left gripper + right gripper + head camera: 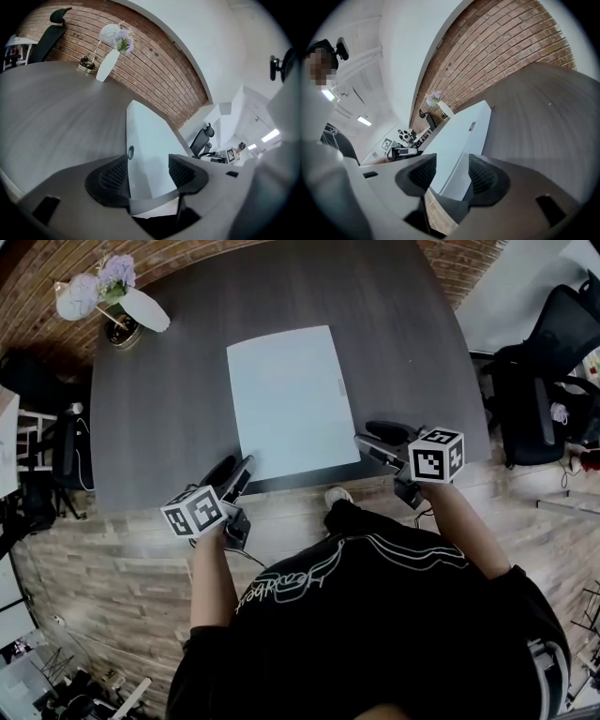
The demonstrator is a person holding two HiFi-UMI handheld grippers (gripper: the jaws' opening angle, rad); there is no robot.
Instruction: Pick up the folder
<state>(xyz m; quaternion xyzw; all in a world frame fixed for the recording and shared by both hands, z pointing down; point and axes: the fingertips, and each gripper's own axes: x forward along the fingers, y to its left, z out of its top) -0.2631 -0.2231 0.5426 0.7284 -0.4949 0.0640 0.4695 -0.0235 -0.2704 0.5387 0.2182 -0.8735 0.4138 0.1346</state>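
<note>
Nearest the camera is the person's black shirt (375, 615), with both bare forearms reaching forward over the wooden floor (122, 577) and one shoe (337, 494) showing just below the counter's edge. The left claw (236, 470) sits at the near left corner of the folder (291, 399). Its own view shows the left claw (147, 171) with its jaws standing apart, and the pale folder (150, 140) fills the gap between the two ribbed pads without being clamped. The right claw (364, 435) sits at the near right corner. In its own view the right claw (450, 173) is likewise open, with the folder (459, 131) running away between the pads and a strip of floor visible under the corner. The folder is light blue-white and lies flat on the dark grey counter (169, 399). Its near edge is close to the counter's near edge and its length runs away from the person. At the far left corner of the counter stands a white vase (145, 308) with pale flowers (103, 282). Beyond it is a brick wall (154, 65). A black office chair (544, 362) stands off the counter's right side.
</note>
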